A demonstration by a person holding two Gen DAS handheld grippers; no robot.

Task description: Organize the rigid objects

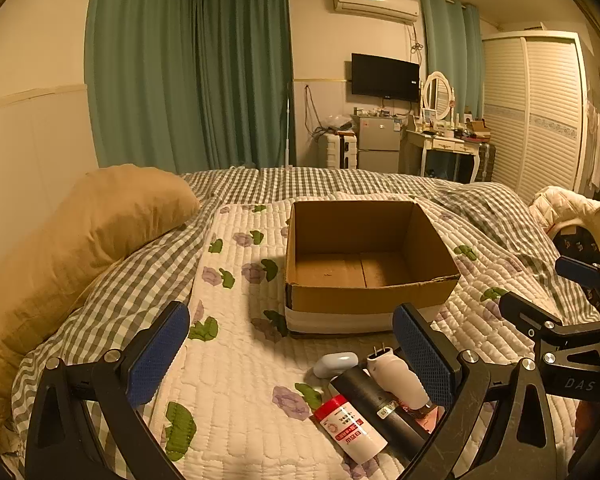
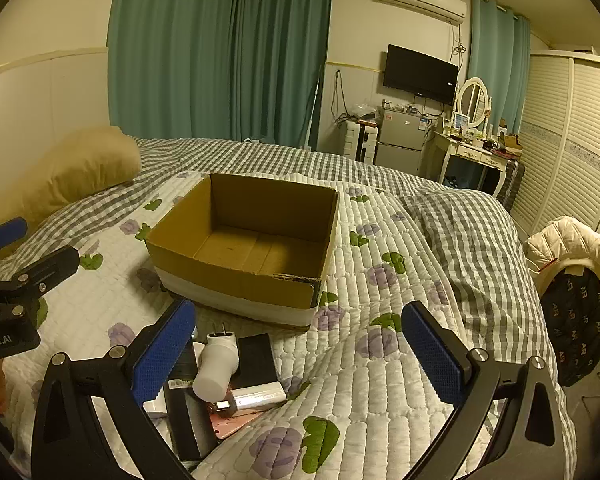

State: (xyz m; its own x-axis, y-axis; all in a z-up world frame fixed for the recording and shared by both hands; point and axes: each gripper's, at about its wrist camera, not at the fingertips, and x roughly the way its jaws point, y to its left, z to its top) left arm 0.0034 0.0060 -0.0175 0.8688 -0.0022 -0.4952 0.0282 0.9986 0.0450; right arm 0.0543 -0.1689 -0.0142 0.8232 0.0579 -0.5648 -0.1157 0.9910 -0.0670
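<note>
The left gripper (image 1: 290, 354) is held wide open above the flowered quilt (image 1: 236, 364), and nothing is held in it. A red-capped bottle (image 1: 350, 426), a black tube (image 1: 380, 404) and a white plug (image 1: 396, 380) are piled low by its right finger. The cardboard box (image 1: 364, 302) is seen just behind the pile. The right gripper (image 2: 296, 354) is also spread wide and nothing is held in it. The pile is seen by its left finger.

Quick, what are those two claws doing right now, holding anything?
Left claw: open, holding nothing.
Right claw: open, holding nothing.
</note>
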